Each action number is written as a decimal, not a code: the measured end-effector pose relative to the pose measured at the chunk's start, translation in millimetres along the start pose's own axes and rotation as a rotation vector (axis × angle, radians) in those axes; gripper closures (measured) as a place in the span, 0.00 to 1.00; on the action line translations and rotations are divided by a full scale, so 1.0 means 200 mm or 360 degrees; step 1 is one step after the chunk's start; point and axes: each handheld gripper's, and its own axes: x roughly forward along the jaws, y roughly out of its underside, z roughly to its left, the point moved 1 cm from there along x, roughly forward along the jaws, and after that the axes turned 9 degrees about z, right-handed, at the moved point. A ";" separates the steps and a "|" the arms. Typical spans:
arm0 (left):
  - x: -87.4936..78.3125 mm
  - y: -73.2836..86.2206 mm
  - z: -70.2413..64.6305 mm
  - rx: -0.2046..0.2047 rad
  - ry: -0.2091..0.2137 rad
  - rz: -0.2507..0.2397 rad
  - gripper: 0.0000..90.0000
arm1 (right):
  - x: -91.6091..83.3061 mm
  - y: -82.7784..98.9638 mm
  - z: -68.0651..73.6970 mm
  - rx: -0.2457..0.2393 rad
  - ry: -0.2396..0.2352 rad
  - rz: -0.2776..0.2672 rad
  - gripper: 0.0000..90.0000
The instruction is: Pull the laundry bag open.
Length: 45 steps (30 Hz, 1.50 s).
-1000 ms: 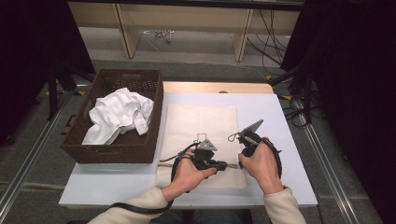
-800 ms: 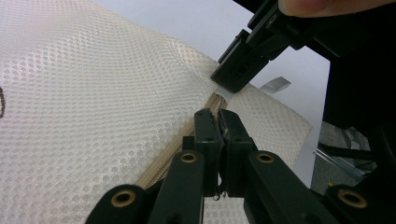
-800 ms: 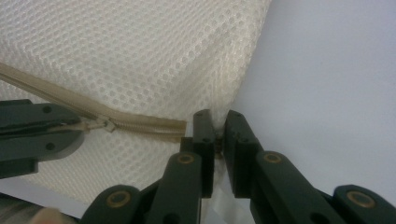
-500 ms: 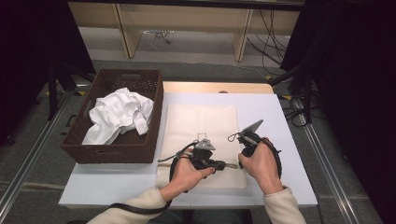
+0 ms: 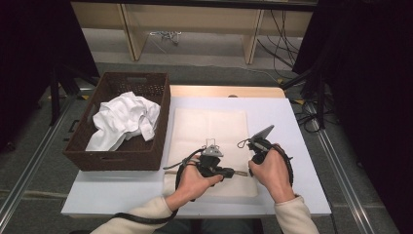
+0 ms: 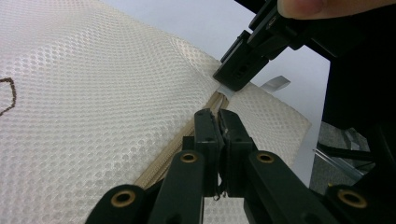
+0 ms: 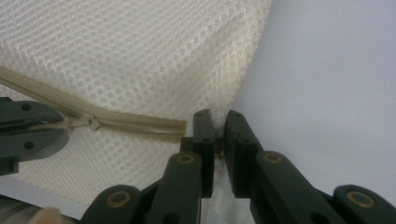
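Mesh bag (image 5: pixel 209 141) lies flat on the white surface (image 5: pixel 292 122), its near edge under both claws. Left claw (image 6: pixel 218 122) is clamped shut on the zipper (image 6: pixel 187 140) at the bag's near edge; from its own camera the tape runs from the lower left up to the pinched tips. Right claw (image 7: pixel 215 127) is closed on the bag's mesh at the corner, just past the zipper's end (image 7: pixel 177 125). In the right gripper view the slider (image 7: pixel 88 123) sits to the left of that claw, right at the left claw's tips. In the left gripper view the right claw shows just beyond the left one, gripping the corner of the bag.

Wicker basket (image 5: pixel 122 156) stands well to the left of both claws, touching the bag's left edge; in it lies a crumpled white cloth (image 5: pixel 124 119).

Against the earlier pictures nothing has shifted: both hands, the bag, the basket and the cloth sit as they did.
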 end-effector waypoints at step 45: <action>-0.08 0.03 0.03 -0.0027 -0.0016 -0.0027 0.97 | 0.01 -0.01 -0.01 -0.0049 0.0014 0.0020 0.94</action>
